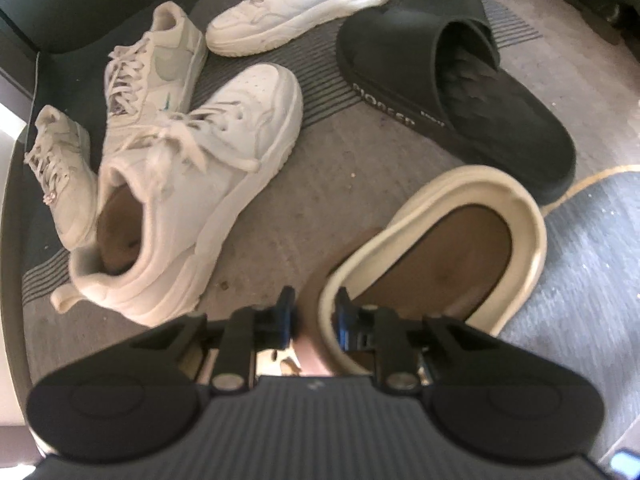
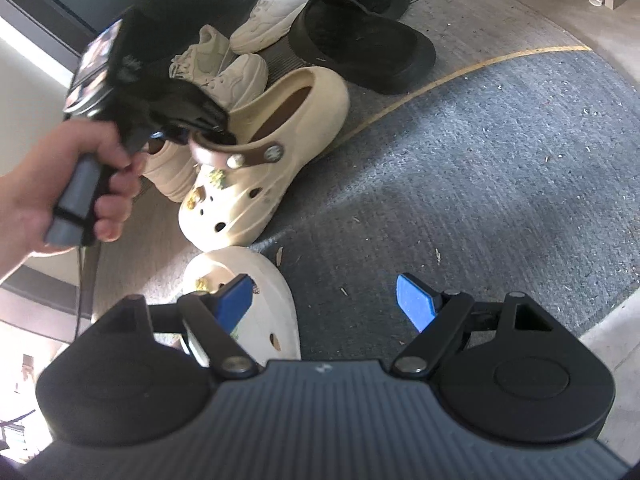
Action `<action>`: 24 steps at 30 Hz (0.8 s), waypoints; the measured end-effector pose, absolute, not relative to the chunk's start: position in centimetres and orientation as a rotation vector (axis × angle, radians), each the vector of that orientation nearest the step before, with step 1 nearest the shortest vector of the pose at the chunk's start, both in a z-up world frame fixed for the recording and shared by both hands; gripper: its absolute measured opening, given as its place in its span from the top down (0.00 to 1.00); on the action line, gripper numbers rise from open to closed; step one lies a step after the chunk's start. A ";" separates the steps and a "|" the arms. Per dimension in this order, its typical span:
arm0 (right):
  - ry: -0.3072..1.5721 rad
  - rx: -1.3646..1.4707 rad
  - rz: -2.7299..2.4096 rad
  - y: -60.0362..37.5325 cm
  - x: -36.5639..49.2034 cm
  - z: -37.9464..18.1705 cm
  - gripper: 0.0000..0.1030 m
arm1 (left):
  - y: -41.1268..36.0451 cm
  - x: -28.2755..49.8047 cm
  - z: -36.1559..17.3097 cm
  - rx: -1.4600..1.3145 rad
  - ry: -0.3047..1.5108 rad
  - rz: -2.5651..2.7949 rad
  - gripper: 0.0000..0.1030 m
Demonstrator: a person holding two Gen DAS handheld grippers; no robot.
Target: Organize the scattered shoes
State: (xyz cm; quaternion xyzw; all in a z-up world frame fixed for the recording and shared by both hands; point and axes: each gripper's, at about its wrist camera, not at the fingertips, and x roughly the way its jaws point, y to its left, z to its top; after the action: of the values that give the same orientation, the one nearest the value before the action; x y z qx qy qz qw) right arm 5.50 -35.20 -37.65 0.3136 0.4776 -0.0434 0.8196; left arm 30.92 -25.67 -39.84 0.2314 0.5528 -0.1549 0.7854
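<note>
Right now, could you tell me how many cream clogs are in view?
2: one clog gripped at its rim by the left gripper, the other clog under the right gripper. More may be hidden.

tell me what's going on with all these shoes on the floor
A person is tidying shoes with a handheld gripper in each hand. The left gripper is shut on the rim of a cream foam clog with a brown strap. The right gripper hovers open above a second cream clog with holes, not gripping it. White lace-up sneakers and black slide sandals lie scattered on the mat.
</note>
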 end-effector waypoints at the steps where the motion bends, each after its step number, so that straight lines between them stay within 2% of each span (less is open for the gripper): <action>1: 1.018 0.670 -0.095 -35.2 5.5 -37.7 0.21 | -25.2 30.8 -39.5 0.508 1.179 -0.337 0.79; 24: 1.002 0.615 -0.079 -33.5 7.1 -37.3 0.21 | -12.6 27.7 -30.5 0.327 1.130 -0.315 0.81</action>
State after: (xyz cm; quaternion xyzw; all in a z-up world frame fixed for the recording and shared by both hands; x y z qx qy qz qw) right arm 7.13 -33.46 -37.33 0.2901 0.4725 -0.0372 0.8314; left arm 27.69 -12.60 -30.46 0.1538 0.5309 -0.1478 0.8202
